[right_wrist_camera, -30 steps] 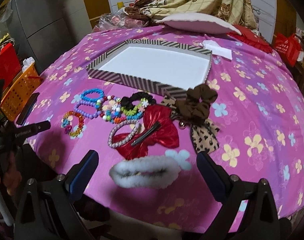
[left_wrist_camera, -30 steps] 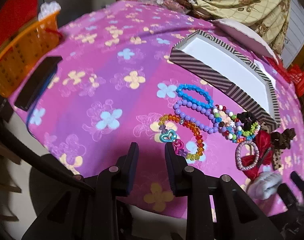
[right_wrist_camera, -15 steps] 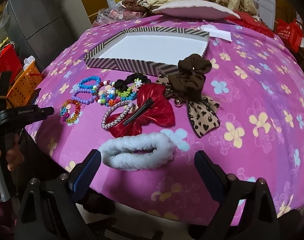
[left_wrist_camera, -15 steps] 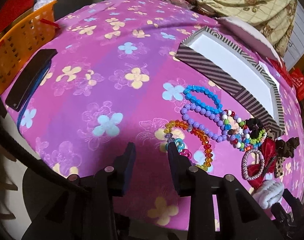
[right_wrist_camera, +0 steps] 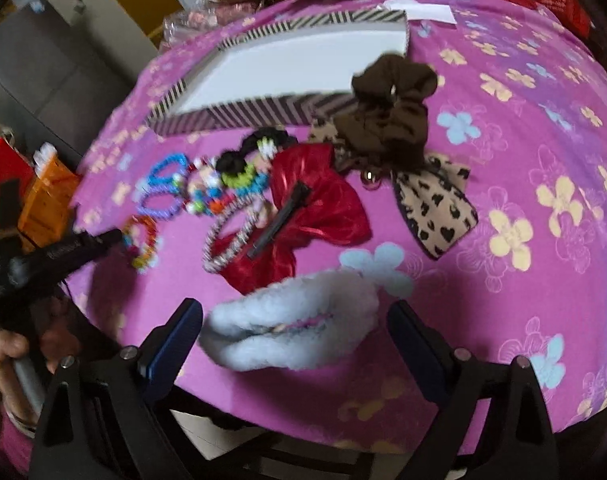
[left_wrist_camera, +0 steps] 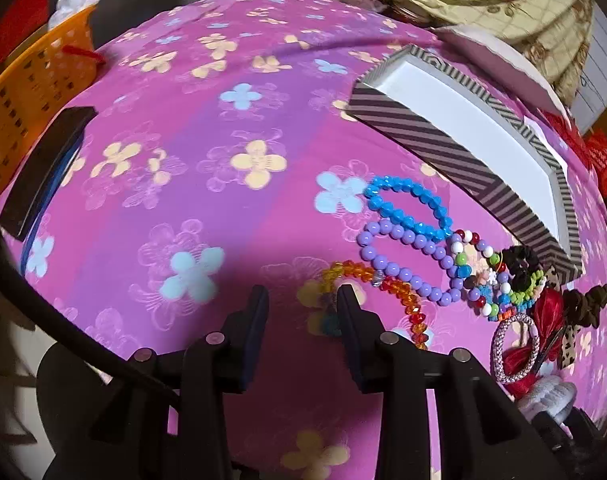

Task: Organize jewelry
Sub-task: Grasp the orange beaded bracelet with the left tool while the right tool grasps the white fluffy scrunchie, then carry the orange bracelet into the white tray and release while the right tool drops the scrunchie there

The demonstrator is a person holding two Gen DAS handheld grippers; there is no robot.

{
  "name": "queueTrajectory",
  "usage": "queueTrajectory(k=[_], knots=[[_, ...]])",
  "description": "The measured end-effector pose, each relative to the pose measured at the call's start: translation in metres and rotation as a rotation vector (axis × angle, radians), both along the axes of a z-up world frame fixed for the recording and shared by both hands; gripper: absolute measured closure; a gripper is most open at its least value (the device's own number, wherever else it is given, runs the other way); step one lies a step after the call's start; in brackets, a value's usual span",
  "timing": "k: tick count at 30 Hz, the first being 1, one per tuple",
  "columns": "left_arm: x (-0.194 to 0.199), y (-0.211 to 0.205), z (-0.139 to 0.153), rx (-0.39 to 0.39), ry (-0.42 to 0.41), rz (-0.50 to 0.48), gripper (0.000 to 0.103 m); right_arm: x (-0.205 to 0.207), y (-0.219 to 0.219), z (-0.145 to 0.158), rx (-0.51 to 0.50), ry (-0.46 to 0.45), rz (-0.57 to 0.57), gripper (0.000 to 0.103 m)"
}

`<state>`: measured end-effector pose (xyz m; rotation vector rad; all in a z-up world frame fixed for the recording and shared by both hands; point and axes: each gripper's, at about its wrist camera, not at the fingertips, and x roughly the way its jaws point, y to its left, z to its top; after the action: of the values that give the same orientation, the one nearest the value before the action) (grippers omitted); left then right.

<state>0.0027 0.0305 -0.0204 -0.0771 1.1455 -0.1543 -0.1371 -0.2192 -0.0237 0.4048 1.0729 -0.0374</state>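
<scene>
A striped box (left_wrist_camera: pixel 431 144) with a white inside stands on the pink flowered cloth (left_wrist_camera: pixel 207 168); it also shows in the right wrist view (right_wrist_camera: pixel 263 114). In front of it lie a blue bracelet (left_wrist_camera: pixel 407 208), a purple bracelet (left_wrist_camera: pixel 407 268), an orange-yellow bracelet (left_wrist_camera: pixel 399 292) and a multicolour bracelet (left_wrist_camera: pixel 483 276). My left gripper (left_wrist_camera: pixel 302 300) is open, low over the cloth, its right finger at the orange-yellow bracelet. My right gripper (right_wrist_camera: pixel 295 320) is wide open around a white fluffy scrunchie (right_wrist_camera: pixel 291 324). A red bow (right_wrist_camera: pixel 315 212), rhinestone ring (right_wrist_camera: pixel 231 240) and brown scrunchie (right_wrist_camera: pixel 391 112) lie beyond.
An orange basket (left_wrist_camera: pixel 27 92) and a dark flat case (left_wrist_camera: pixel 43 168) sit at the table's left edge. A leopard bow (right_wrist_camera: pixel 435 200) lies right of the red bow. A white pillow (left_wrist_camera: pixel 499 60) and blanket lie behind the box.
My left gripper has moved forward and down to the orange-yellow bracelet. My right gripper has moved forward, so the white scrunchie now lies between its fingers.
</scene>
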Motion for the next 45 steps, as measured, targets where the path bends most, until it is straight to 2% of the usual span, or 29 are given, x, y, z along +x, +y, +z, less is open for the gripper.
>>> queueTrajectory(k=[2, 4, 5, 7, 9, 11, 15, 21, 27, 32, 38, 45], knots=[[0.002, -0.004, -0.002, 0.014, 0.000, -0.008, 0.062, -0.001, 0.006, 0.001, -0.011, -0.026, 0.033, 0.025], [0.003, -0.008, -0.002, 0.035, -0.012, -0.018, 0.062, -0.002, 0.005, 0.001, -0.006, -0.038, 0.042, 0.033], [0.003, -0.010, -0.002, 0.038, -0.017, -0.033, 0.062, -0.003, 0.005, 0.001, -0.005, -0.049, 0.053, 0.042], [0.002, -0.014, -0.003, 0.060, -0.039, -0.059, 0.071, -0.003, 0.003, 0.002, 0.023, -0.065, 0.074, 0.057], [0.002, -0.015, -0.003, 0.067, -0.054, -0.069, 0.087, -0.003, 0.003, 0.004, 0.022, -0.074, 0.090, 0.066], [0.004, -0.013, -0.003, 0.048, -0.048, -0.082, 0.089, -0.004, 0.001, 0.007, 0.025, -0.087, 0.103, 0.072], [0.004, -0.009, 0.002, 0.004, -0.031, -0.116, 0.089, -0.009, -0.001, 0.013, 0.043, -0.106, 0.131, 0.075], [-0.003, -0.009, 0.035, -0.024, -0.076, -0.179, 0.089, -0.007, -0.006, 0.041, 0.056, -0.177, 0.150, 0.076], [0.002, -0.014, 0.060, -0.061, -0.092, -0.205, 0.089, 0.006, -0.020, 0.072, 0.021, -0.244, 0.137, 0.076], [0.012, -0.028, 0.088, -0.077, -0.127, -0.224, 0.089, 0.034, -0.051, 0.099, -0.022, -0.282, 0.082, 0.076], [0.042, -0.050, 0.119, -0.071, -0.196, -0.226, 0.089, 0.082, -0.080, 0.105, -0.077, -0.255, 0.044, 0.076], [0.095, -0.085, 0.107, -0.041, -0.179, -0.205, 0.089, 0.142, -0.088, 0.074, -0.144, -0.142, 0.071, 0.076]])
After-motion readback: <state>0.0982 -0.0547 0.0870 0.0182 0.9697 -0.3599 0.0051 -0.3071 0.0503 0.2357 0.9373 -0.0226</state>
